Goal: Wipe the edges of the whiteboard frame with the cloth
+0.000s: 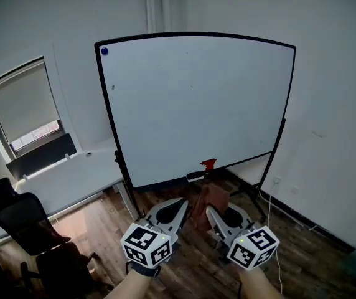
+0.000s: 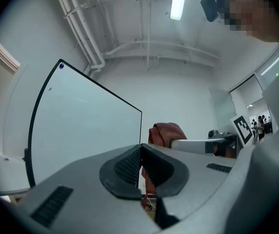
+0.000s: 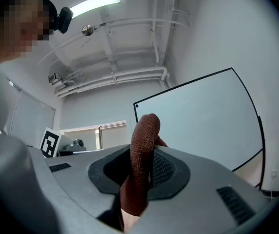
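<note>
A large whiteboard (image 1: 196,104) with a thin black frame (image 1: 107,111) stands on a wheeled stand ahead of me. My right gripper (image 1: 210,212) is shut on a folded reddish-brown cloth (image 1: 212,199), which sticks up between its jaws in the right gripper view, cloth (image 3: 142,165). My left gripper (image 1: 181,205) hangs beside it, jaws shut with nothing between them. Both grippers are low, short of the board's bottom edge. From the left gripper view the cloth (image 2: 166,133) shows to the right and the whiteboard (image 2: 86,126) to the left.
A small red object (image 1: 208,164) sits on the board's bottom rail. A blue magnet (image 1: 104,51) is at the board's top left corner. A black office chair (image 1: 22,220) and a white desk (image 1: 72,173) stand at left. A window with a blind (image 1: 22,108) is behind them. Wood floor below.
</note>
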`<state>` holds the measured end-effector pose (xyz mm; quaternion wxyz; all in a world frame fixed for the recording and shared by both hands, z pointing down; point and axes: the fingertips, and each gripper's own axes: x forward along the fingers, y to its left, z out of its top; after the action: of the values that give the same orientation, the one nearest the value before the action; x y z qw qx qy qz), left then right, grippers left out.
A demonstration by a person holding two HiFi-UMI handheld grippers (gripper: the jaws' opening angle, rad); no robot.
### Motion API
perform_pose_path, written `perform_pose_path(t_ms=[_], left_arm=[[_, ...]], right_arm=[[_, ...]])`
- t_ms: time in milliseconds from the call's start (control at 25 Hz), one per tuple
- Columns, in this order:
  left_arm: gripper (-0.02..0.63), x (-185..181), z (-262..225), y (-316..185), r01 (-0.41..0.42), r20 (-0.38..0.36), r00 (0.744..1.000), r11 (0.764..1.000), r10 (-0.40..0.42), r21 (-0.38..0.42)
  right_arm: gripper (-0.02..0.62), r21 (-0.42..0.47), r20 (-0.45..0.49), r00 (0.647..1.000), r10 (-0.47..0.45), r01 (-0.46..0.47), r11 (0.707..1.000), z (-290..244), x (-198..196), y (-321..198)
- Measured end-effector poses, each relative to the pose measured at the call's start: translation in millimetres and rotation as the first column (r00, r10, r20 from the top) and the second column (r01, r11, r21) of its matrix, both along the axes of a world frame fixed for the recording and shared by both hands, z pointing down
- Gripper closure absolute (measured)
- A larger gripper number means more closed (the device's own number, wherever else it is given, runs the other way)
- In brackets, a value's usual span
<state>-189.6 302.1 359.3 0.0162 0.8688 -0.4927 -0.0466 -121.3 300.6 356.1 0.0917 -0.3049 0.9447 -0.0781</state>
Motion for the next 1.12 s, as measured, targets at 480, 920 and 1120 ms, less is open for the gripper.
perform_pose_path(t_ms=[480,920,1120], left_arm=[[0.597,-64,-15,7,0.015,0.022,1.0,1.0,-0.016,0.027],[0.597,-117,-35,-5,0.062,0.044,0.997,0.996,-0.064,0.059],[0.597,-129,-40,-29,0.086,0.04,0.995,0.993,-0.089,0.075]], right_arm=[[0.514,0.035,0.021,1.0,-0.008,0.007,0.999,-18,-59,2],[0.514,0.11,0.014,0.999,-0.049,0.047,0.993,-45,-120,-12],[0.514,0.129,0.02,0.996,-0.085,0.082,0.988,-47,-138,-38]])
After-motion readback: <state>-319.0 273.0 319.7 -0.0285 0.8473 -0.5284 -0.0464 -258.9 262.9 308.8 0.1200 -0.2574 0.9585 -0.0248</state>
